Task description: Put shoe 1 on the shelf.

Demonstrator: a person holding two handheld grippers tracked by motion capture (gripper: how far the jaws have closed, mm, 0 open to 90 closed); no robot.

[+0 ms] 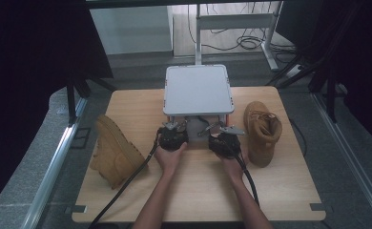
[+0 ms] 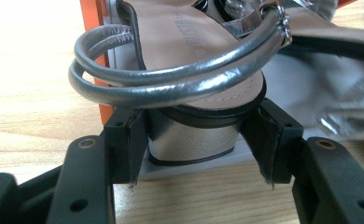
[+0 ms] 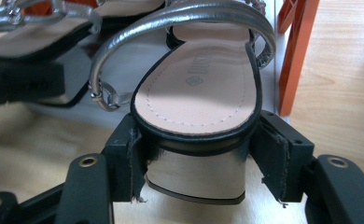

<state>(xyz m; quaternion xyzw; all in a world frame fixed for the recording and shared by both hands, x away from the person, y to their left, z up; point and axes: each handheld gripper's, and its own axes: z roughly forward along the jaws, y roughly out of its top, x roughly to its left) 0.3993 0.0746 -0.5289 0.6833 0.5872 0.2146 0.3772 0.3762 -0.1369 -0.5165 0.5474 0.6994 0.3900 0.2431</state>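
Note:
Two silver strappy sandals with block heels lie on the low shelf of a small rack (image 1: 198, 88). In the left gripper view a sandal (image 2: 189, 28) has its silver heel (image 2: 189, 140) between my jaws, and my left gripper (image 2: 196, 140) is shut on it under the looped straps (image 2: 171, 79). The right gripper view shows the other sandal (image 3: 203, 88), with my right gripper (image 3: 199, 149) shut on its heel (image 3: 196, 177). From above, my left gripper (image 1: 173, 128) and right gripper (image 1: 224, 130) sit side by side at the rack's front edge.
A tan boot (image 1: 115, 152) lies on its side at the table's left. A second tan boot (image 1: 262, 131) stands upright at the right. The rack has a grey flat top and orange legs (image 3: 294, 60). Bare wooden table (image 1: 198, 191) stretches in front of the hands.

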